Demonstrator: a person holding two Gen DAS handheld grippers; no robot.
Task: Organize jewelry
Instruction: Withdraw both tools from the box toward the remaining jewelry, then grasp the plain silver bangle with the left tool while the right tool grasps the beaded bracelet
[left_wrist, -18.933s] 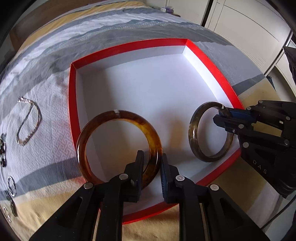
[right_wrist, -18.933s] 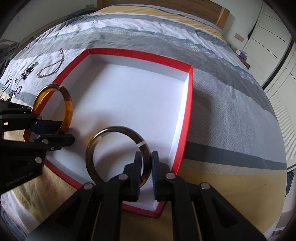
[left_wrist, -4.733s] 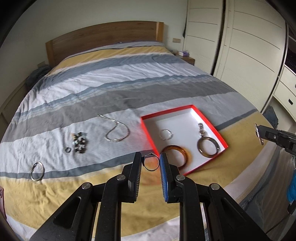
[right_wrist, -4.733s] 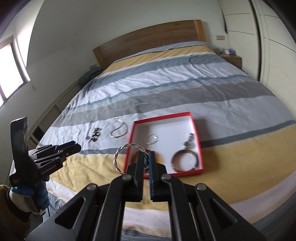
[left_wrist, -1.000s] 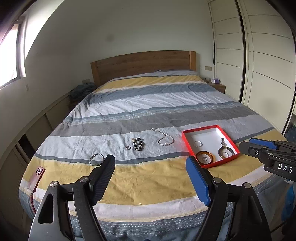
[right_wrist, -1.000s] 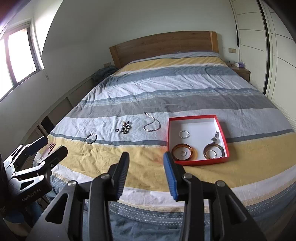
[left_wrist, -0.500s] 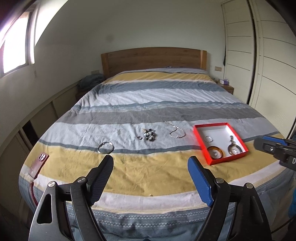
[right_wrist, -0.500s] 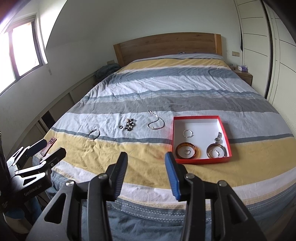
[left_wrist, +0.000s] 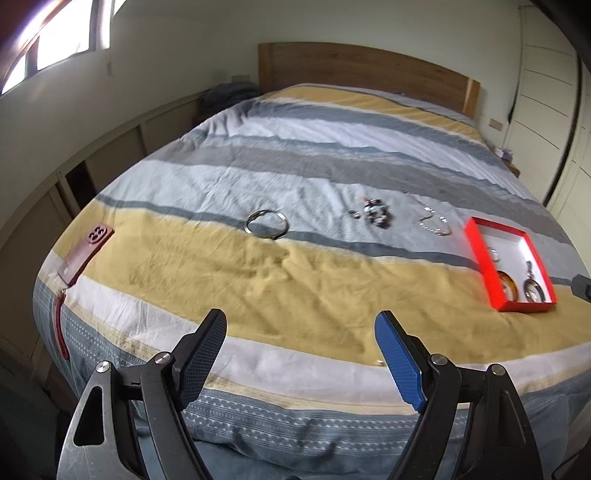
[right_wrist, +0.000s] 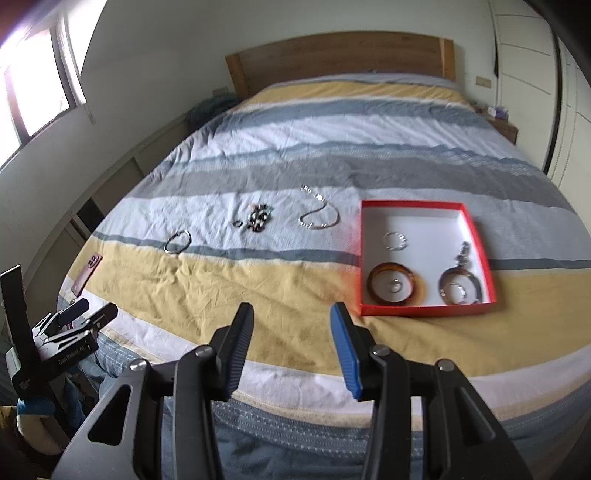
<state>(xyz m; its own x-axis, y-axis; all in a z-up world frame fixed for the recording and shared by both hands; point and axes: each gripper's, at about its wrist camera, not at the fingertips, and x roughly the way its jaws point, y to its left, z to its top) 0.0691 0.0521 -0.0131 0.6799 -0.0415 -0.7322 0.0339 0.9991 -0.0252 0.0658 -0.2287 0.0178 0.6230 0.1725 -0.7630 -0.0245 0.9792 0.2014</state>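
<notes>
A red box with a white floor (right_wrist: 428, 205) (left_wrist: 480, 254) lies on the striped bed. It holds an amber bangle (right_wrist: 397, 283), a dark bangle (right_wrist: 460, 288), a silver ring bracelet (right_wrist: 395, 240) and a small charm (right_wrist: 463, 254). On the bedcover lie a silver chain (right_wrist: 319, 216) (left_wrist: 434, 221), a bead cluster (right_wrist: 258, 218) (left_wrist: 376, 212), a small ring (right_wrist: 237, 223) and a silver bangle (right_wrist: 178, 240) (left_wrist: 266, 224). My left gripper (left_wrist: 300, 356) is open and empty above the bed's foot edge; it also shows in the right wrist view (right_wrist: 83, 314). My right gripper (right_wrist: 291, 347) is open and empty.
A red phone case (left_wrist: 85, 253) (right_wrist: 86, 273) lies at the bed's left front corner. A wooden headboard (right_wrist: 340, 59) stands at the far end. White wardrobe doors (left_wrist: 546, 110) line the right side. A window (right_wrist: 37, 85) is on the left wall.
Both grippers have swung left and a little closer to the bed; the box has shifted right in the left wrist view. Both stay open and empty.
</notes>
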